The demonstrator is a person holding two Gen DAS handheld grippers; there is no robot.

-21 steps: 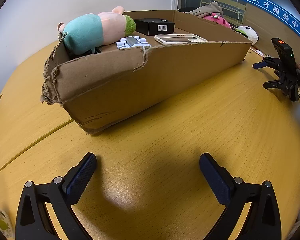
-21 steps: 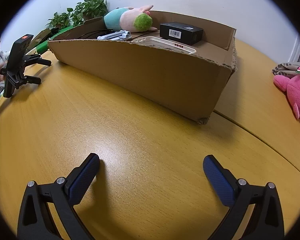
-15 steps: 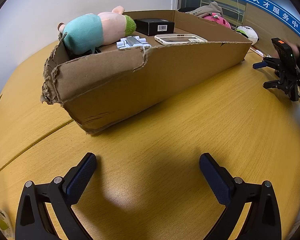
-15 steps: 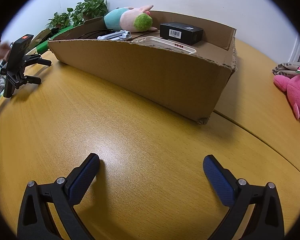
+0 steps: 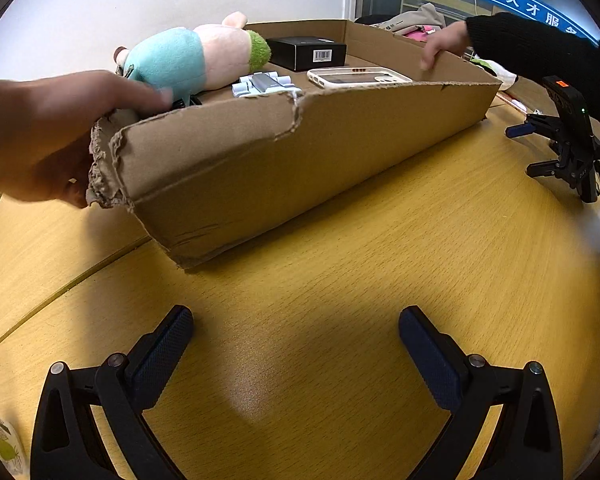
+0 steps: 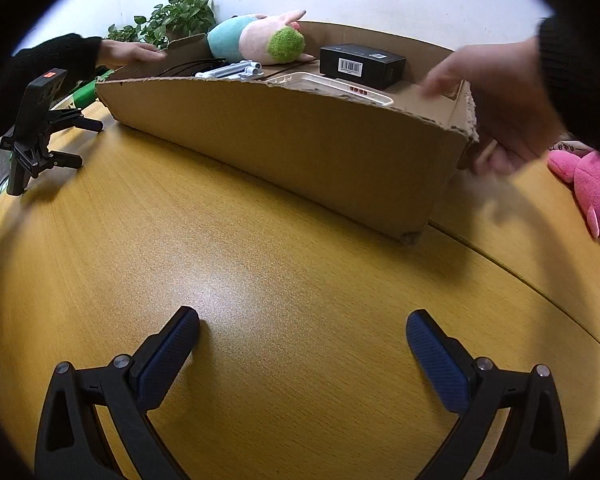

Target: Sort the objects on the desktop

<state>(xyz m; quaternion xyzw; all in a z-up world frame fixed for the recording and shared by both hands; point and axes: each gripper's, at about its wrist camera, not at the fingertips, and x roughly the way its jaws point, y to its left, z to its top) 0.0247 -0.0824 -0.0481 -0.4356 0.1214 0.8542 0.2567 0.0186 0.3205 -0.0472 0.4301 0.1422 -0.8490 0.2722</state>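
Two bare hands are on the shallow brown cardboard box [image 5: 300, 152], one hand [image 5: 48, 136] at its torn left end, the other hand [image 5: 444, 46] on the far right rim. Inside, left to right: teal-and-pink plush pig [image 5: 192, 60], small grey-white gadget [image 5: 266, 84], black barcode carton [image 5: 308, 52], white phone case [image 5: 358, 77]. Both grippers sit parked on the yellow wooden table [image 5: 380, 280], nobody holding them. The left gripper [image 5: 296, 344] and right gripper [image 6: 302, 344] are each spread wide with nothing between the blue pads, the box well ahead of the fingers.
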